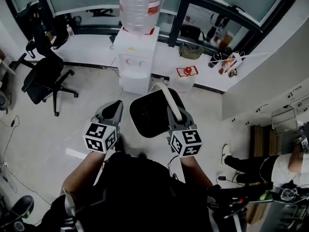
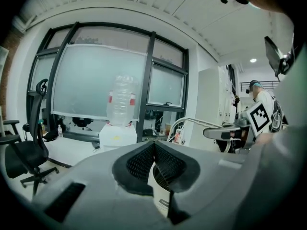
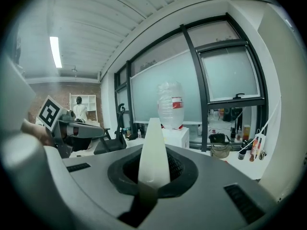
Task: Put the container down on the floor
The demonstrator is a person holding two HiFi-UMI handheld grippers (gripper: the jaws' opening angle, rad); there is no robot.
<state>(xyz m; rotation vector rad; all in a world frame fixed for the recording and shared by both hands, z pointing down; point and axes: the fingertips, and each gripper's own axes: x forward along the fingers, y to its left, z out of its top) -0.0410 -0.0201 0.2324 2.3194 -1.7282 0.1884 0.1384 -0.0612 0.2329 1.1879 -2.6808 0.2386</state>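
You held the container point(image 1: 149, 117), a dark-lined bin with a white handle point(image 1: 169, 96), at the centre of the head view. It hung well above the pale floor point(image 1: 82, 115), in front of a water dispenser point(image 1: 136, 57).

Your right gripper point(image 1: 175, 116) had its jaws clamped on the handle, which stood up between them as a pale strip in the right gripper view. Your left gripper point(image 1: 115, 111) sat just beside the bin's left edge, jaws meeting at the tips. Its own view showed the bin's white wall in the gap below them; whether they pinched it was unclear.

The carrying step seemed in hand. Next you would likely need to lower the bin level onto bare floor before letting go.

Only the head view showed the floor beneath and an office chair point(image 1: 46, 79) at upper left. The gripper views showed windows point(image 2: 96, 75) and the opposite gripper.
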